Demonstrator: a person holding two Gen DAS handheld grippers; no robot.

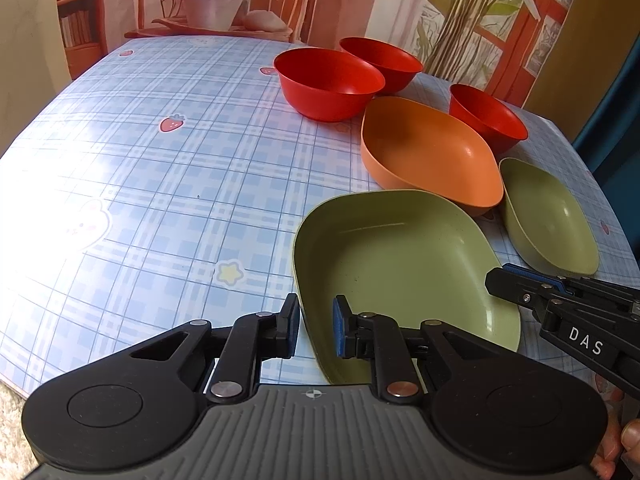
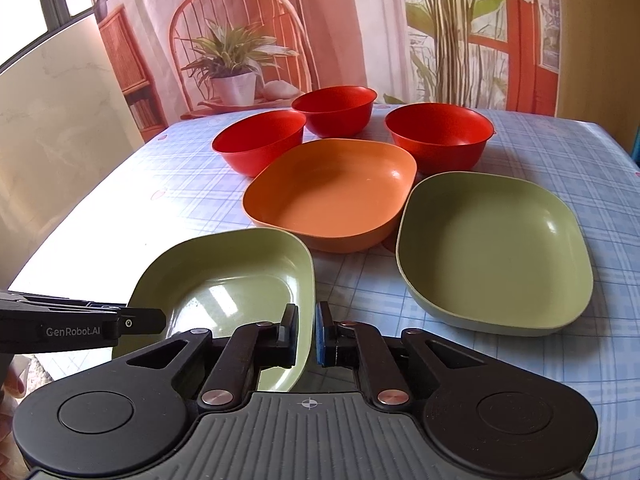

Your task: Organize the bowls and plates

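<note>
Three red bowls point(image 2: 260, 140) point(image 2: 334, 110) point(image 2: 440, 134) stand at the far side of the table. An orange square plate point(image 2: 332, 192) sits in front of them, with a green plate point(image 2: 496, 248) to its right. A second green plate point(image 2: 232, 280) point(image 1: 404, 264) is nearest. My left gripper point(image 1: 316, 328) straddles its left rim, jaws a little apart, not clamped. My right gripper point(image 2: 307, 334) straddles its right rim, jaws nearly closed on it. The left gripper's arm point(image 2: 80, 322) shows in the right wrist view, and the right gripper's arm point(image 1: 560, 304) in the left wrist view.
The table has a blue checked cloth point(image 1: 160, 184) with a bright glare patch at left. A printed backdrop with a chair and plants point(image 2: 236, 64) hangs behind the far edge. The table's right edge point(image 2: 624, 160) is close to the green plate.
</note>
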